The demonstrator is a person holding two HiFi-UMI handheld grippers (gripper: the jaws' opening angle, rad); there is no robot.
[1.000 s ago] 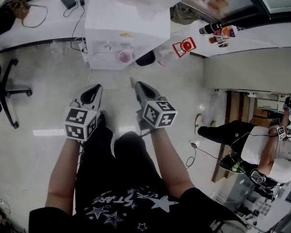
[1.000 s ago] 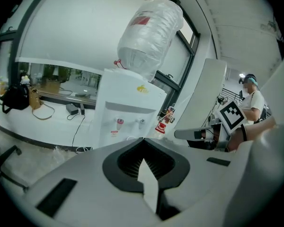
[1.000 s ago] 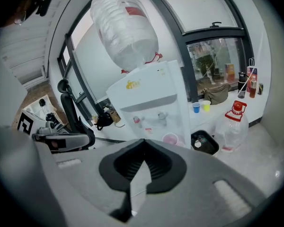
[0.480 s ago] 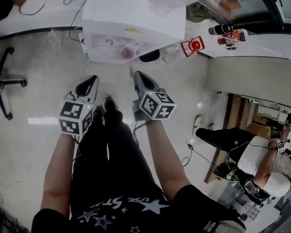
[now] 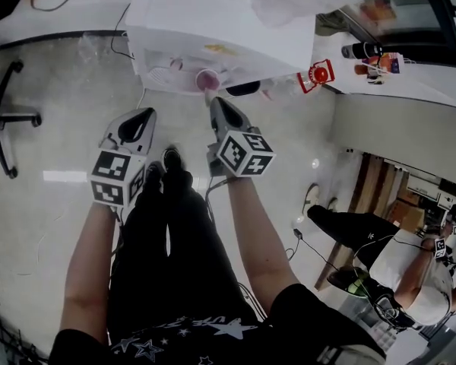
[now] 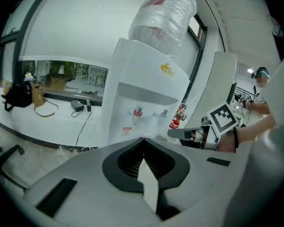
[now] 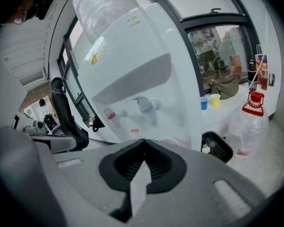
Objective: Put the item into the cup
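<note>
Facing white water dispenser (image 6: pixel 142 98), yellow logo (image 6: pixel 167 70) unreadable, left claw (image 6: pixel 143 141) and right claw (image 7: pixel 142 142) clenched, empty

Left tool (image 6: pixel 143 140) closed, water dispenser (image 6: pixel 144 91) ahead

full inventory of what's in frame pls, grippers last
water dispenser: 1, white, straight ahead, clear bottle on top
pink cup: 1, pink, on the dispenser's tray below the taps
black bin: 1, black, on the floor right of the dispenser
jug: 1, clear with red cap, on the floor beside the bin
blue cup: 1, blue, on the right counter
yellow cup: 1, yellow, next to the blue cup
office chair: 1, black, far left
bags: 2, black and tan, on the left counter
second person: 1, white top, lower right
left gripper: grey, jaws together, empty
right gripper: grey, jaws together, empty
</note>
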